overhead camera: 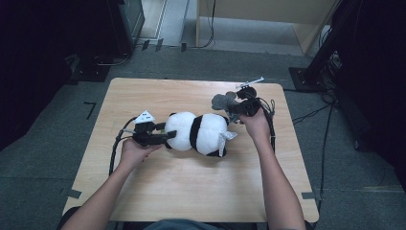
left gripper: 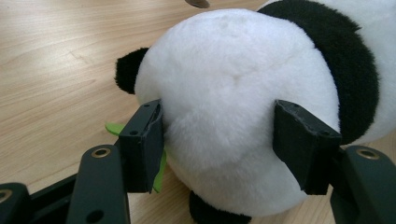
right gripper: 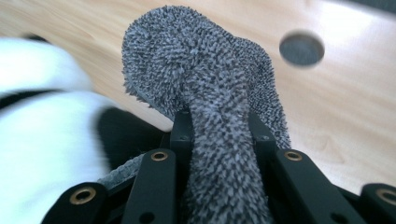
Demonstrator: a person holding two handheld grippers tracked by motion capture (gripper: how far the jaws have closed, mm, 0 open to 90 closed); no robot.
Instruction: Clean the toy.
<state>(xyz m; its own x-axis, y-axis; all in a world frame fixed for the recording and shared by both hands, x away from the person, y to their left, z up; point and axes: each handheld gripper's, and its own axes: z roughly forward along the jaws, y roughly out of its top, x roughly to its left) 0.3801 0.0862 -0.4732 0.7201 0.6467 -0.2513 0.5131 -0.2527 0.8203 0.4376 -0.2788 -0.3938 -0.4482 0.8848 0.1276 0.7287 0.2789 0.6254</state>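
A black and white plush panda (overhead camera: 198,132) lies on its side in the middle of the wooden table (overhead camera: 191,191). My left gripper (overhead camera: 165,135) comes in from the left, and its jaws press both sides of the panda's round white end (left gripper: 224,84). A small green piece (left gripper: 112,128) pokes out beside the left jaw. At the panda's right end, my right gripper (overhead camera: 234,111) is shut on a grey fuzzy cloth (overhead camera: 221,101). The cloth (right gripper: 196,70) rises from between the jaws and folds over above the right gripper (right gripper: 222,126). The panda (right gripper: 42,140) is blurred at the left.
A white tag (overhead camera: 226,138) hangs from the panda's right side. A round grey spot (right gripper: 302,48) marks the tabletop beyond the cloth. Cables trail from both grippers across the table, and dark stands and equipment line the floor around it.
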